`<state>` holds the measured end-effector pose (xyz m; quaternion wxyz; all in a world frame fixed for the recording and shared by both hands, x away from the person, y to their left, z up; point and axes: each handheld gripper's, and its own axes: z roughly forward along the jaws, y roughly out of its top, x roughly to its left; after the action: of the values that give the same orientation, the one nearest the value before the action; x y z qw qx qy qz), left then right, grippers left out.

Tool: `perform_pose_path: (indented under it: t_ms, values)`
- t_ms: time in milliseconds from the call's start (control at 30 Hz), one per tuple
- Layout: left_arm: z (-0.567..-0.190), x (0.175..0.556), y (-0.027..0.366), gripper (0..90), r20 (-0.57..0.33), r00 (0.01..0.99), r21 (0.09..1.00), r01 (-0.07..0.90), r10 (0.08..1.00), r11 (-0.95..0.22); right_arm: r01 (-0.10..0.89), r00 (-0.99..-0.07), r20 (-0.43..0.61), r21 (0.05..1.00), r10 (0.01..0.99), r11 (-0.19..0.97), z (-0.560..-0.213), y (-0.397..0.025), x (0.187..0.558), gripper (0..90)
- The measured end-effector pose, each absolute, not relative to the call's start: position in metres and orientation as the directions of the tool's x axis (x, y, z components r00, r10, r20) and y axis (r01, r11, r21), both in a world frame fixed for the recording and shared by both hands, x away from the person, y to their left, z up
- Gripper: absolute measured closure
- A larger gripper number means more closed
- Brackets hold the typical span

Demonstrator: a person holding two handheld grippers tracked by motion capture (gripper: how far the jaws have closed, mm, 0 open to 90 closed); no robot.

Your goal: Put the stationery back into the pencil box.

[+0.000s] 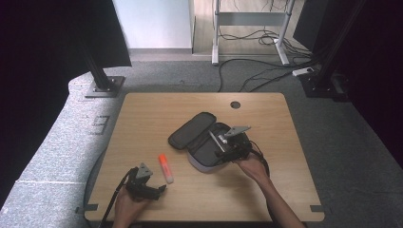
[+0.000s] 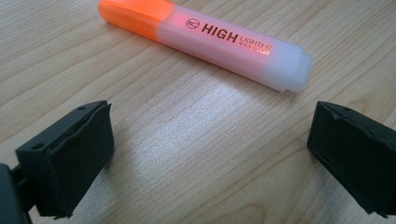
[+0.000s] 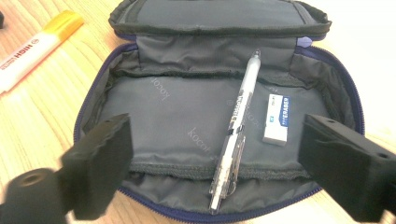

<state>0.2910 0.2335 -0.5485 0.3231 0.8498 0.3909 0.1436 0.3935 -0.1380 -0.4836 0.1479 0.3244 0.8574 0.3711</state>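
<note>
highlighter: our orange-capped translucent plastic highlighter (image 2: 205, 42) lies crosswise just ahead of the left gripper (image 2: 208, 154)
jaws: wide, empty
right gripper (image 3: 210, 172): wide over our open grey fabric pencil case (image 3: 173, 107)

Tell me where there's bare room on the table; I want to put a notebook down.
The table is bare along its far edge, behind the pencil case, and down its left side beyond the highlighter. The right edge strip is free too. It is crowded in the middle and near edge, around the case, right claw and left claw.
</note>
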Motion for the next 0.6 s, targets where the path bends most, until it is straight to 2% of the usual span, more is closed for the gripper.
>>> perform_pose_path:
  t_ms: [167,600]
  values:
    - [-0.549,0.291,0.234,0.3,-0.008,0.653,0.661,0.571,0.757,-0.486,0.433,-0.746,-0.027,0.739,0.665,0.516,-0.483,-0.14,0.386,0.1]
    - [-0.549,0.291,0.233,0.3,-0.009,0.653,0.661,0.572,0.757,-0.485,0.417,-0.744,-0.033,0.758,0.668,0.501,-0.485,-0.156,0.369,0.0]
